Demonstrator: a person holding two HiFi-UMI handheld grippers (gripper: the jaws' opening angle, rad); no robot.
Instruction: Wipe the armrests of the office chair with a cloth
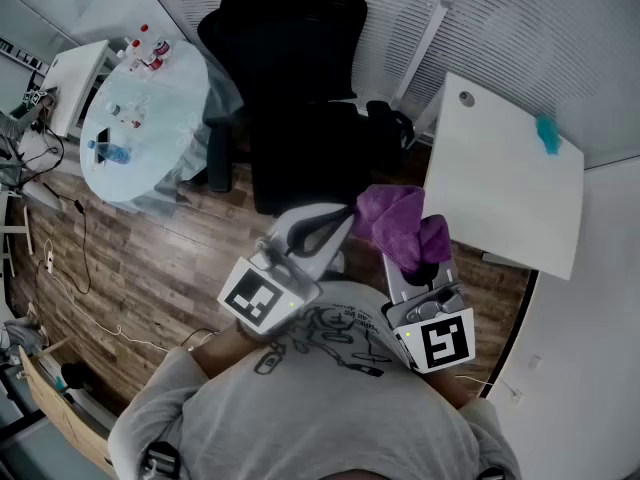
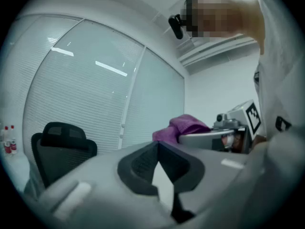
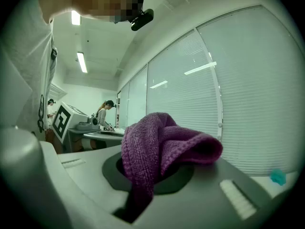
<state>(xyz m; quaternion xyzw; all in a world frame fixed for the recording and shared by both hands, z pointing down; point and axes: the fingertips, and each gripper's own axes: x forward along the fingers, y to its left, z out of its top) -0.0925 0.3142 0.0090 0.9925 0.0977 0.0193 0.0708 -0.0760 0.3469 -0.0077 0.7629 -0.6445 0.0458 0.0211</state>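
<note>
2 grippers held close in front of chest, both angled toward black office chair (image 1: 290, 88).
Right gripper (image 1: 425, 268) clamped on bunched purple cloth (image 1: 398, 220); fabric spills over jaw tips, likely carried ready for wiping.
Left gripper (image 1: 335, 223): jaws together, nothing between, tip just beside cloth; probably free to steady chair.
Armrests (image 1: 218, 153) well apart from cloth, not yet wiped.
White table (image 1: 500, 178) at right.

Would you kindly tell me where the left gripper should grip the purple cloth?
Probably the loose bunched fold of the purple cloth above the right gripper, approached from the left gripper's side: it stands free; the lower end is pinched in the right jaws.
</note>
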